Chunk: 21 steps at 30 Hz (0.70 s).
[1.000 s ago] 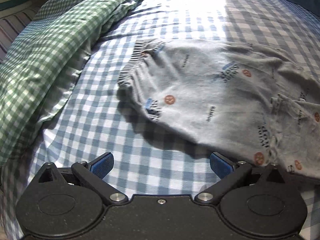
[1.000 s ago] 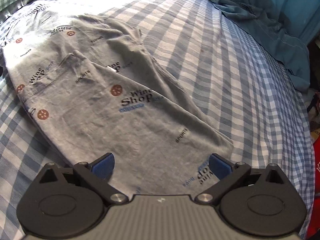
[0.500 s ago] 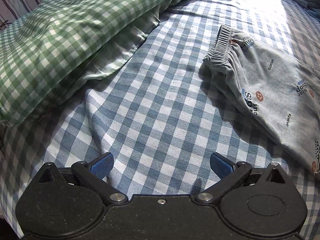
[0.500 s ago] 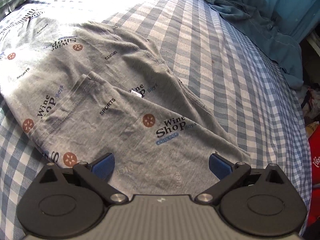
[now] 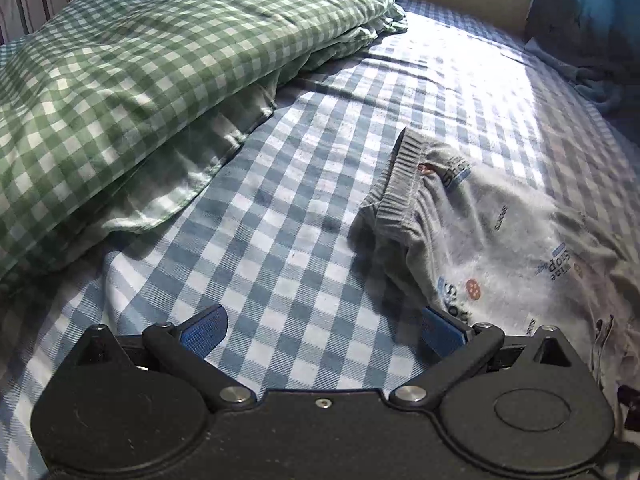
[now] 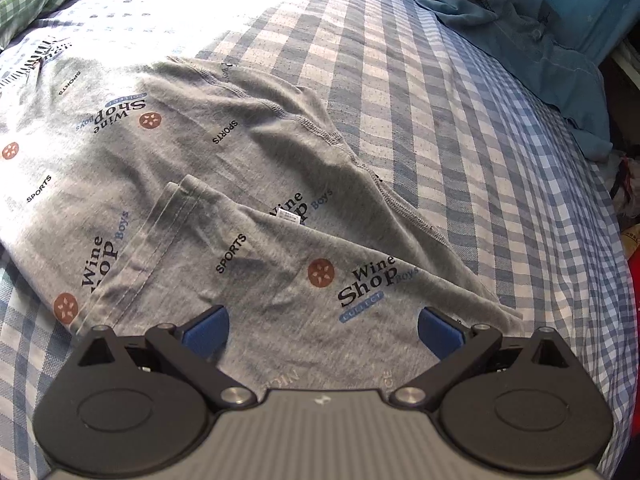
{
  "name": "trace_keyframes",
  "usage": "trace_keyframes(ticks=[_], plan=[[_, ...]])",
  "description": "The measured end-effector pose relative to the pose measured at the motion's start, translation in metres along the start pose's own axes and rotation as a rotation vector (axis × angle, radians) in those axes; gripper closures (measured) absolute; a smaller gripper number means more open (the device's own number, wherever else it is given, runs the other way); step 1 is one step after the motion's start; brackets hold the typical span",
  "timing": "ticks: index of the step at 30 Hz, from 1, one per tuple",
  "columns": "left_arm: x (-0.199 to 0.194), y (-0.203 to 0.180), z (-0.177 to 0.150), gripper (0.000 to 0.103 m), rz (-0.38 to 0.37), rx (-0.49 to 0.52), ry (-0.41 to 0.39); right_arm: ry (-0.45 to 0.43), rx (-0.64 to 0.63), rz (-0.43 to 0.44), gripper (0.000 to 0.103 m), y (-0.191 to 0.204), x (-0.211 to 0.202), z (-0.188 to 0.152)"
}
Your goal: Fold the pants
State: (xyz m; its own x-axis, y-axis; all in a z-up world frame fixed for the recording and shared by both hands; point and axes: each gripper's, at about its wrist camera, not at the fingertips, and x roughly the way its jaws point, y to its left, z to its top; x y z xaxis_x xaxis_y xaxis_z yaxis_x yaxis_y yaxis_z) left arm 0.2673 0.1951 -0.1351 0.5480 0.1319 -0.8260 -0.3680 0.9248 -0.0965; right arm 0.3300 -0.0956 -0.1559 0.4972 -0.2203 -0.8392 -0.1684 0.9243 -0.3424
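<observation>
1. The grey printed pants [image 6: 224,184] lie partly folded on the blue checked bedsheet [image 5: 280,240].
2. The left gripper [image 5: 322,326] is spread wide over bare sheet; the ribbed waistband [image 5: 404,184] lies ahead to its right, perhaps grazing the right finger.
3. The right gripper [image 6: 323,330] gapes wide and empty, directly above the folded leg.
4. A green checked duvet [image 5: 140,60] is heaped at the left.

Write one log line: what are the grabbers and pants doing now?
left gripper: open, over sheet | right gripper: open, over pants | pants: partly folded
</observation>
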Motion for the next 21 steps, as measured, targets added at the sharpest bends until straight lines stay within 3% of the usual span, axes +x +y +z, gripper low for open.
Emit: trace_keyframes(ticks=[4, 7, 11, 13, 15, 16, 21], plan=[[0.016, -0.007, 0.016, 0.004, -0.146, -0.032, -0.023, -0.005, 0.016, 0.015, 0.000, 0.000, 0.000, -0.009], [0.031, -0.009, 0.033, 0.007, -0.189, -0.059, -0.037, 0.008, 0.022, 0.035, 0.000, -0.002, 0.002, -0.007], [0.059, 0.002, 0.055, 0.024, -0.198, -0.141, -0.003, 0.007, 0.014, 0.032, 0.000, -0.001, 0.002, -0.006], [0.071, 0.009, 0.060, 0.035, -0.219, -0.191, 0.024, 0.002, 0.016, 0.023, 0.000, 0.002, 0.002, -0.007], [0.079, 0.014, 0.062, 0.053, -0.265, -0.229, 0.050, 0.001, 0.024, 0.020, 0.000, 0.002, 0.002, -0.007], [0.082, 0.016, 0.063, 0.056, -0.290, -0.245, 0.056, 0.002, 0.026, 0.022, 0.000, 0.002, 0.002, -0.007], [0.087, 0.023, 0.064, 0.055, -0.322, -0.301, 0.089, 0.003, 0.026, 0.034, 0.000, -0.001, 0.003, -0.007]])
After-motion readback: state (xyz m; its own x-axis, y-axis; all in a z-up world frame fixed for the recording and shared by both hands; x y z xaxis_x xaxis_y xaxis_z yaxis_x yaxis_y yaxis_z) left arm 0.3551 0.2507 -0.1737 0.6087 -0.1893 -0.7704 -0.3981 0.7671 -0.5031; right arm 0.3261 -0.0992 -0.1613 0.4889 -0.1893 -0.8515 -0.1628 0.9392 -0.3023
